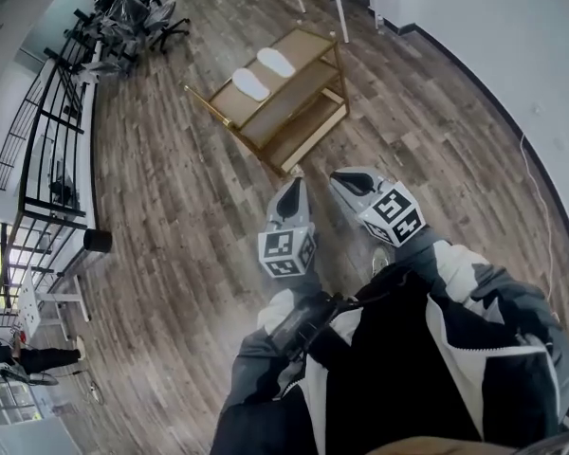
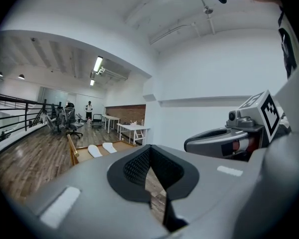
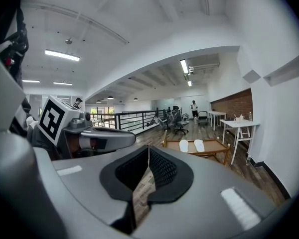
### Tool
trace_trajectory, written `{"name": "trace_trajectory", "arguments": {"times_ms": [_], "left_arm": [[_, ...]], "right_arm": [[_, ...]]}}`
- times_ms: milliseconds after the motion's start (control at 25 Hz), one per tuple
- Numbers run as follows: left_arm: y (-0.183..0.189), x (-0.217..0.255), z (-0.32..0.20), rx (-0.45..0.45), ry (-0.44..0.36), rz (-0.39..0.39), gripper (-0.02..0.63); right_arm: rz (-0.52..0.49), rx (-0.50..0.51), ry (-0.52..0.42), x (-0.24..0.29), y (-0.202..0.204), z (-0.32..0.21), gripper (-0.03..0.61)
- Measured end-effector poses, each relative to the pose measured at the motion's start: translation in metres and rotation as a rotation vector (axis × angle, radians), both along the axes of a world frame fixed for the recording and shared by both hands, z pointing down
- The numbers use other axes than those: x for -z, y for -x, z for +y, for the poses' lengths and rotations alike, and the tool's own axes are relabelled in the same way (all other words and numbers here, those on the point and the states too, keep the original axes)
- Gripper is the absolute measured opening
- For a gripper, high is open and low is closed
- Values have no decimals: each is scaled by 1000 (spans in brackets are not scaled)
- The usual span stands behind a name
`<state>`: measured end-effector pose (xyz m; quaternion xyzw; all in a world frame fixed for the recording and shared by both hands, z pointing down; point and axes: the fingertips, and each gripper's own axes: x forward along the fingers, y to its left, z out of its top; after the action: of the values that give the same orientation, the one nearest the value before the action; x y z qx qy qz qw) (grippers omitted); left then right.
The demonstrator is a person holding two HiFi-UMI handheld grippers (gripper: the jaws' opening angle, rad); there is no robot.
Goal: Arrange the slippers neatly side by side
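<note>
The left gripper [image 2: 150, 159] has its fingers [image 2: 133, 167] together, dark ribbed pads meeting along 1 seam, with nothing between them but a sliver of wooden floor [image 1: 190, 216] seen past the tips. The right gripper [image 3: 149, 161] is the same: its fingers [image 3: 164, 169] are pressed together and carry nothing. Being closed and empty suits a carry, since there is nothing yet within reach to take hold of.

Just beside each pair of fingers is the other gripper. The 2 are held abreast in front of the person's body, both pointing ahead and slightly downward, towards the work and not at the floor under them.

Well ahead of both sets of fingers, with bare floor between, stands a low wooden rack [image 1: 308, 60]. On its top tier lie the 2 white slippers [image 1: 250, 84] [image 1: 276, 62], near each other and roughly parallel, 1 set a little further along than the other. They look close to paired already, so my reading is that only squaring up remains, and the fingers must first get near and part.

Far beyond the rack are office chairs [image 1: 137, 12] by a black railing [image 1: 52, 112].
</note>
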<state>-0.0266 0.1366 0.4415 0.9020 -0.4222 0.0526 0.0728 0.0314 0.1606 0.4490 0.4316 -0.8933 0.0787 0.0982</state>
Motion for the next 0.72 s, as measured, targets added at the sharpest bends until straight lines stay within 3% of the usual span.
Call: {"name": "trace_trajectory", "arguments": {"times_ms": [320,720], "left_arm": [[-51,7,-69,45,-9,-9,6],[-64,-8,-145,76,26,-5,6]], "right_arm": [[-19,30,-11,6,-56,-74,14],[-25,42,20,-10,-72,-143,14]]}}
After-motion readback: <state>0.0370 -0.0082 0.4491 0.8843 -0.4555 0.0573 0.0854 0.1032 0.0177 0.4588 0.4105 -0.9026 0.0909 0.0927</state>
